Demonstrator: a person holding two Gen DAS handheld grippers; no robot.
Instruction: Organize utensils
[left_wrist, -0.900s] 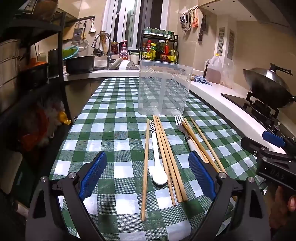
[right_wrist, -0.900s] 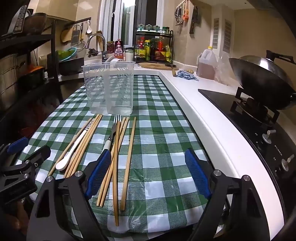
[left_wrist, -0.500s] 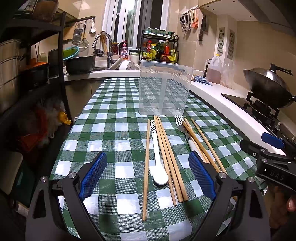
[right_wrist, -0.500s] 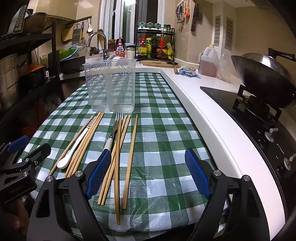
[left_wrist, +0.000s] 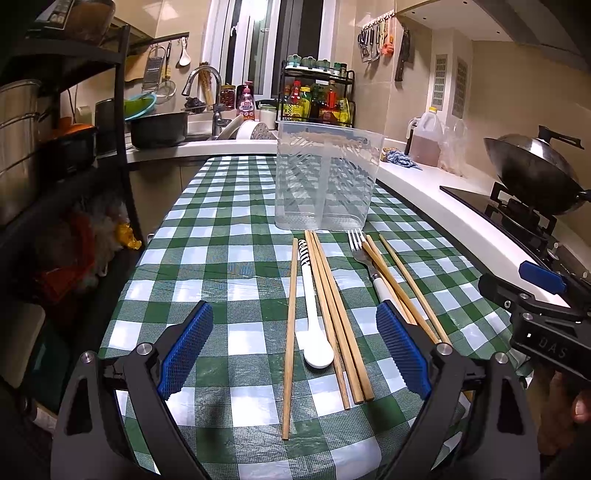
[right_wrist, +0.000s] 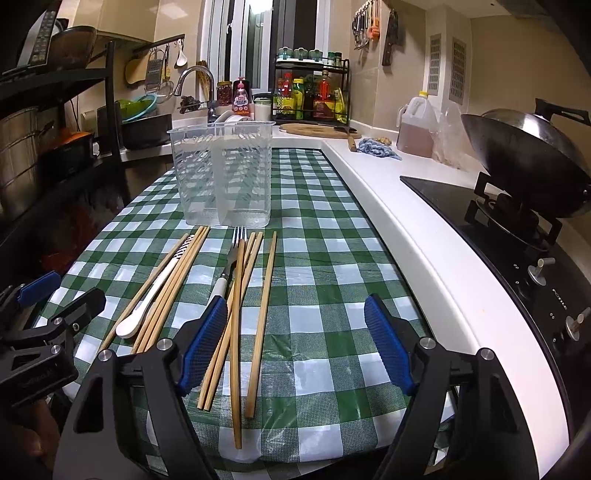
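The left gripper (left_wrist: 293, 352) hangs over the near edge of the green checked tablecloth (left_wrist: 221, 258), jaws wide apart and empty. Between its blue pads (left_wrist: 402, 350) lie a single chopstick (left_wrist: 289, 332), a white spoon (left_wrist: 314, 325) and three more chopsticks (left_wrist: 338, 317); the fork (left_wrist: 364, 254) runs off behind its right pad. The right gripper (right_wrist: 295, 343) is likewise spread and holds nothing, with one chopstick (right_wrist: 263, 317) between its pads and a crossed bundle (right_wrist: 236, 306) beside its left pad. Beyond both stands the clear two-compartment utensil holder (left_wrist: 327, 177).
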